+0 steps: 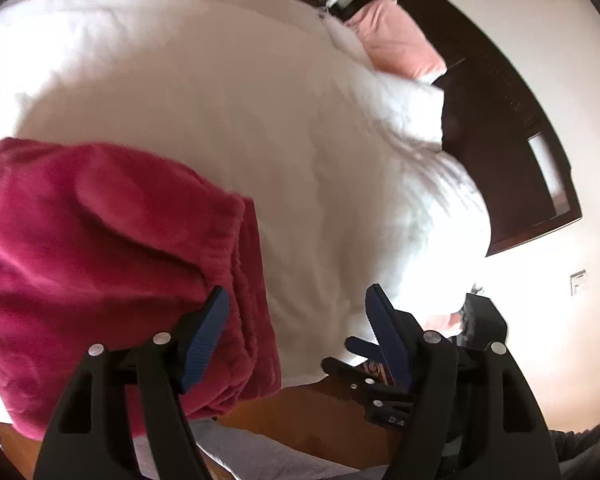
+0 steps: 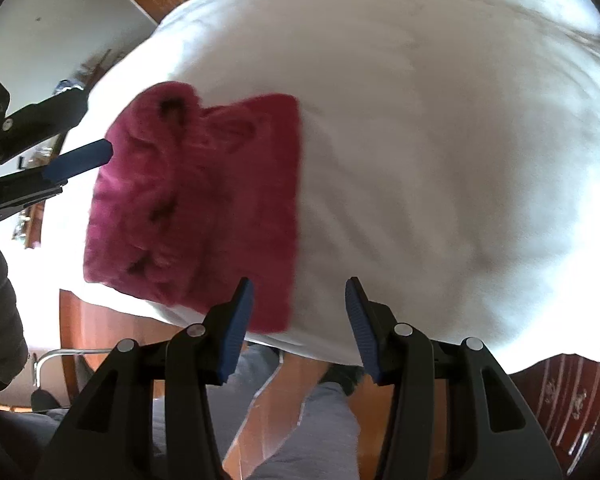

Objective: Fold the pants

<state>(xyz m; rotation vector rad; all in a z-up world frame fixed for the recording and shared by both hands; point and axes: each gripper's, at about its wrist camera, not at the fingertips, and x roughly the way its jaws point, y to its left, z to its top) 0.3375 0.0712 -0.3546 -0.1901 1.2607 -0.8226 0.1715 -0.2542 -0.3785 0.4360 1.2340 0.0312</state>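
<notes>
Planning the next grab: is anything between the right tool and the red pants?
Nothing visible. The right tool is open just off the near edge of the red pants, with only the white bedcover beneath.

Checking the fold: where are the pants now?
The pants lie bunched on the white bed near its edge, left in both wrist views.

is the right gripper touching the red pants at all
Apart. In the right wrist view the right gripper hangs open, both fingers bare, with white bedding in the gap; the folded red pants only pass behind its left fingertip.
</notes>
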